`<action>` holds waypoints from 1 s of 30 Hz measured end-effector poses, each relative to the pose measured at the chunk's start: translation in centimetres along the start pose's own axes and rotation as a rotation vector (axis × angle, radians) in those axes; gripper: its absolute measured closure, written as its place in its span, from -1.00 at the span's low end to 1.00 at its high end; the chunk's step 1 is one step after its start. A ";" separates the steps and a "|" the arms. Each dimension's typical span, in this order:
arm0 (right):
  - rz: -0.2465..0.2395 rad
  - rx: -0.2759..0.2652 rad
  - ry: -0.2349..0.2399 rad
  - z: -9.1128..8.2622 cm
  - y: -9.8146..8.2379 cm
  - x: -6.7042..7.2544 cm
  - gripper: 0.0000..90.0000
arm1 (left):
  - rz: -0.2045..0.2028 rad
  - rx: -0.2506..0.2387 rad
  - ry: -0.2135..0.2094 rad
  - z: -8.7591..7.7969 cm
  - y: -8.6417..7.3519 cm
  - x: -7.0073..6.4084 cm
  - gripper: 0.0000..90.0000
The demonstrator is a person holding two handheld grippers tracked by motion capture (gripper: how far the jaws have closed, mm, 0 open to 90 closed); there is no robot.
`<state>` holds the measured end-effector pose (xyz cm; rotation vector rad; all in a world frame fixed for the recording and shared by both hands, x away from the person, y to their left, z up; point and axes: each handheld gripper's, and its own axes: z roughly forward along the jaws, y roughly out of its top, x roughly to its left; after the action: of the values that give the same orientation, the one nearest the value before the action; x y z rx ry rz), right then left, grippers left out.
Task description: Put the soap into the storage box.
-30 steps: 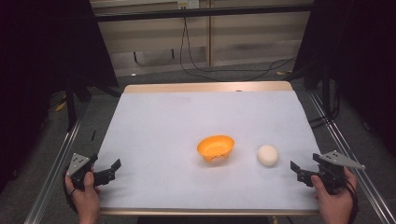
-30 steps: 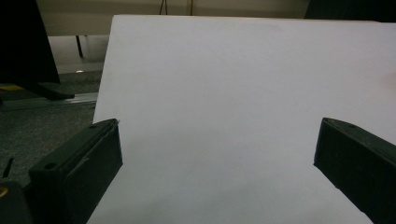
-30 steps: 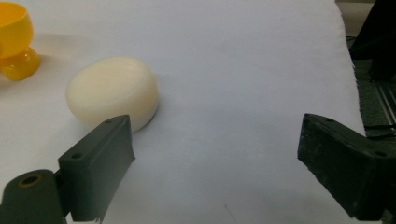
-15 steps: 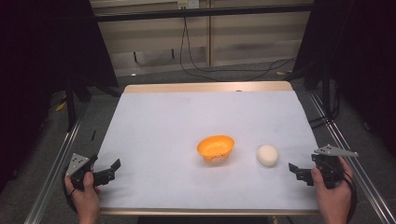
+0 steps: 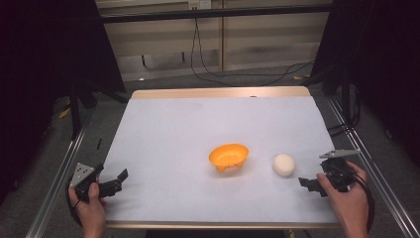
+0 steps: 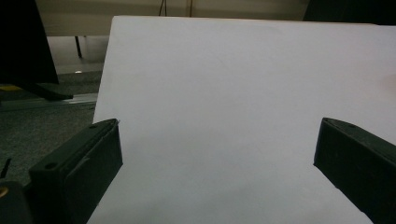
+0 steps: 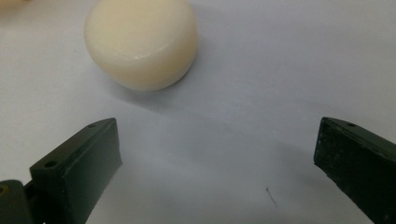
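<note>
Opening right tongs (image 7: 217,158): jaws have just spread wide, nothing between them | white ball (image 7: 141,41) on worktop (image 5: 163,134) just ahead, untouched | grasp likely next | left tongs (image 6: 219,163) spread, empty | orange bowl (image 5: 229,157) beyond ball.

White table (image 5: 163,129), grey floor (image 5: 163,82), dark curtains (image 5: 44,54)

One orange bowl (image 5: 229,157), one cream ball (image 5: 284,164), two tools, one white table (image 5: 198,129)
</note>
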<state>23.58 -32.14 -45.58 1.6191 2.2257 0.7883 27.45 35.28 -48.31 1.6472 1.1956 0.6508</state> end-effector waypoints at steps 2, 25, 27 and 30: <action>0.001 0.024 0.004 0.2 0.4 0.2 -1.00 | 0.000 0.000 0.000 0.0 0.0 0.0 -0.98; -0.025 0.134 0.027 1.7 3.1 1.6 -1.00 | 0.012 0.005 0.004 0.0 0.0 0.0 -0.98; -0.027 0.138 0.033 1.8 3.2 1.7 -1.00 | 0.005 0.004 0.003 0.0 0.0 -0.1 -0.98; -0.031 0.140 0.033 2.1 3.5 2.0 -1.00 | 0.007 0.005 0.003 0.0 0.0 -0.1 -0.98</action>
<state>26.75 -28.93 -45.10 1.6395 2.3711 0.6688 27.44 35.20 -48.29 1.6553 1.1948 0.6556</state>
